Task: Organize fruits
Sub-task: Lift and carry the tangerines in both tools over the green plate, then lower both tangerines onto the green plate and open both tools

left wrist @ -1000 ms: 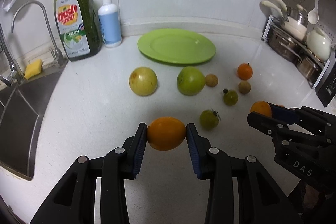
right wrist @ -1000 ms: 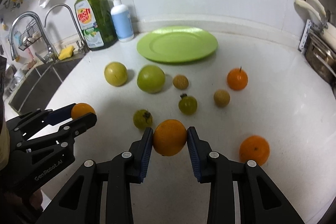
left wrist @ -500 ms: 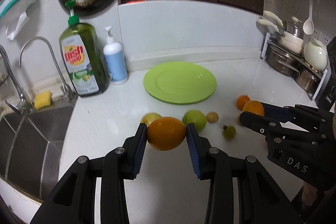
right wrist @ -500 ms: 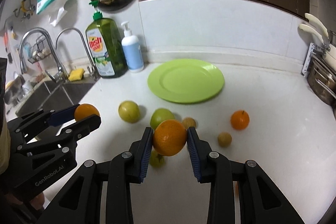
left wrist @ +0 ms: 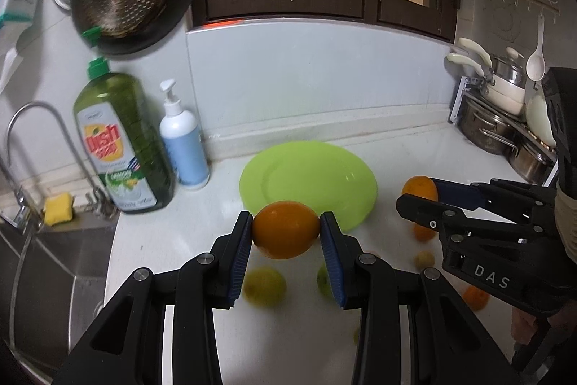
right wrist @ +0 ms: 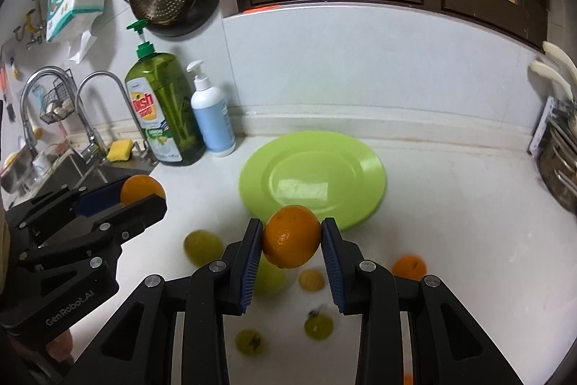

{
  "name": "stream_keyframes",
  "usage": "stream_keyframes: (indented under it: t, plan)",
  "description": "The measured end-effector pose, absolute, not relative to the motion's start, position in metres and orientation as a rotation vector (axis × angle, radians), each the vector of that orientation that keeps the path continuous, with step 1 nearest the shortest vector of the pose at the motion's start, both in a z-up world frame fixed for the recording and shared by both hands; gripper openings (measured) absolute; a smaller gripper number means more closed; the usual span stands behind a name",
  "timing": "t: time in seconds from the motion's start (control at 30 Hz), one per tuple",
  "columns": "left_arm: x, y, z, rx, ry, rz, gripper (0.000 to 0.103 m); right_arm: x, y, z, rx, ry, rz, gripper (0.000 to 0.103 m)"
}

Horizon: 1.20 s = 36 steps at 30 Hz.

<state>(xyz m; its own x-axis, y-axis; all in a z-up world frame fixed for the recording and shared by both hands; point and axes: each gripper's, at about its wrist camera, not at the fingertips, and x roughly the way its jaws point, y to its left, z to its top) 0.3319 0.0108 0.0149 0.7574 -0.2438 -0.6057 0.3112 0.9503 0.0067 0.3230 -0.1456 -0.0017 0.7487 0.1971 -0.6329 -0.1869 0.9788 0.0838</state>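
Left gripper (left wrist: 285, 233): blue pads clamped on a smooth round orange (left wrist: 285, 229), held above the white countertop (left wrist: 414, 154).
Right gripper (right wrist: 291, 242): pads clamped on a dimpled round orange (right wrist: 291, 237), likewise aloft.
Round lime-green plastic plate (right wrist: 313, 177): bare, just beyond both loads.
Loose fruit: small green and orange pieces scattered nearer, below the grippers.
Risk: two grippers converging on one plate may collide; round oranges set on its shallow surface may roll off the low rim.

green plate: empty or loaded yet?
Empty. The green plate shows a bare surface in both wrist views; each gripper's orange sits clamped between fingers, in front of the plate, not on it.
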Motion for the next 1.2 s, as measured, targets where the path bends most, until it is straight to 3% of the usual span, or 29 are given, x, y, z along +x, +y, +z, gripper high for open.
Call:
stream_keyframes:
  t: [0.53,1.2]
  plan:
    - [0.446,-0.012,0.000,0.150,0.760,-0.378,0.038,0.437,-0.166,-0.025,-0.008,0.855,0.194,0.034]
    - [0.555,-0.035,-0.072,0.177,1.013,-0.391,0.038,0.535,-0.180,-0.076,0.003,1.051,0.173,0.034]
